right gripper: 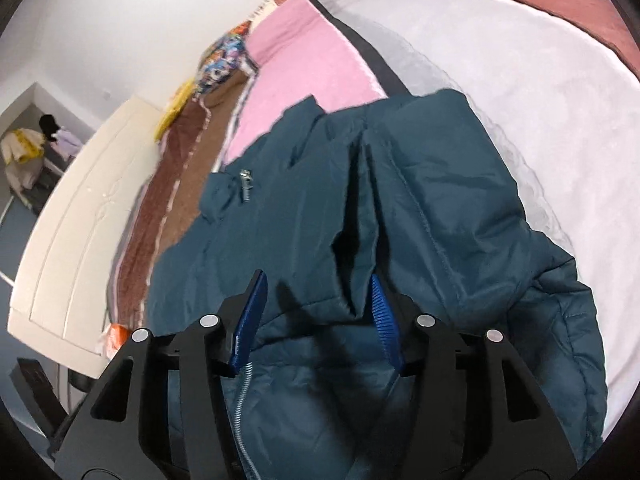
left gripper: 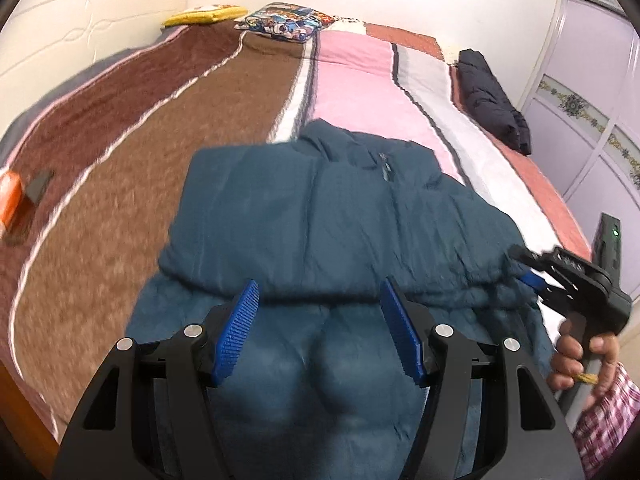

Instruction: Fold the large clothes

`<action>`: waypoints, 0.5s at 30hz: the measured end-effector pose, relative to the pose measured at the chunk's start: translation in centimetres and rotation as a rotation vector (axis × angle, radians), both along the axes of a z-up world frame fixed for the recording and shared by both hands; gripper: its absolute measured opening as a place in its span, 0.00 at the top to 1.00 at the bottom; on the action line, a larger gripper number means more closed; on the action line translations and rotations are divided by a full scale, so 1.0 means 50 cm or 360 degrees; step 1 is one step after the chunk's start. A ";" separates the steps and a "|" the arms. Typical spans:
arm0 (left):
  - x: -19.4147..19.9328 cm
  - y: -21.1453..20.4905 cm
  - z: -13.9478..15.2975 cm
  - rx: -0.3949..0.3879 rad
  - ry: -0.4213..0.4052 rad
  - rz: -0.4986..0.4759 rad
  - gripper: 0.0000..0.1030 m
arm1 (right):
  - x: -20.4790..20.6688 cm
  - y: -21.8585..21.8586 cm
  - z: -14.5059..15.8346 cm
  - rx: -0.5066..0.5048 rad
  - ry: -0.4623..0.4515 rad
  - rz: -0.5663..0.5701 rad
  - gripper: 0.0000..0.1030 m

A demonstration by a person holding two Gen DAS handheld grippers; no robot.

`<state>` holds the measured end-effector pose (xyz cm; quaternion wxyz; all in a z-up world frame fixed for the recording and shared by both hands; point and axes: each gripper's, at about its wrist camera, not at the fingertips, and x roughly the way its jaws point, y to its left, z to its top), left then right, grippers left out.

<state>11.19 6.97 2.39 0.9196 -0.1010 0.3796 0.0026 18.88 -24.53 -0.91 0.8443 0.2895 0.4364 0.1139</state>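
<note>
light: bright, even | blur: motion smear throughout | edges: fisheye bend, dark vignette

Home bedroom: bed (left gripper: 224, 92), wardrobe (left gripper: 592, 92).

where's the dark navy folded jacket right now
In the left wrist view, the dark navy folded puffy jacket lies at the bed's far right edge on the salmon-pink blanket stripe, beyond the teal padded jacket, near the lilac wardrobe.

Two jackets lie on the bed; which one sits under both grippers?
The teal padded jacket, spread beneath the open left gripper. The dark navy jacket lies folded at the bed's far edge, away from them.
</note>
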 end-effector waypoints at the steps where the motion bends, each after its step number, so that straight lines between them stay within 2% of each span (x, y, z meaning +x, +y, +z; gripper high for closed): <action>1: 0.016 0.003 0.000 0.0021 0.0001 0.0026 0.40 | 0.004 0.001 -0.003 -0.0018 0.0036 0.0012 0.92; 2: 0.030 0.006 0.000 0.0031 -0.0001 0.0037 0.40 | 0.002 -0.003 -0.006 -0.0020 0.0071 0.0012 0.92; 7: 0.081 0.026 -0.015 0.0065 0.0054 0.0141 0.40 | -0.061 -0.047 0.011 0.0032 0.0051 -0.0029 0.93; 10: 0.106 0.028 -0.040 0.0119 0.0103 0.0157 0.40 | -0.074 -0.063 -0.010 -0.0039 0.0107 -0.0035 0.93; 14: 0.147 0.023 -0.107 0.0197 0.0266 0.0173 0.39 | -0.054 -0.046 -0.042 -0.0169 0.0166 -0.0018 0.91; 15: 0.150 0.019 -0.112 0.0225 0.0273 0.0173 0.39 | -0.051 -0.039 -0.046 -0.0209 0.0171 -0.0010 0.90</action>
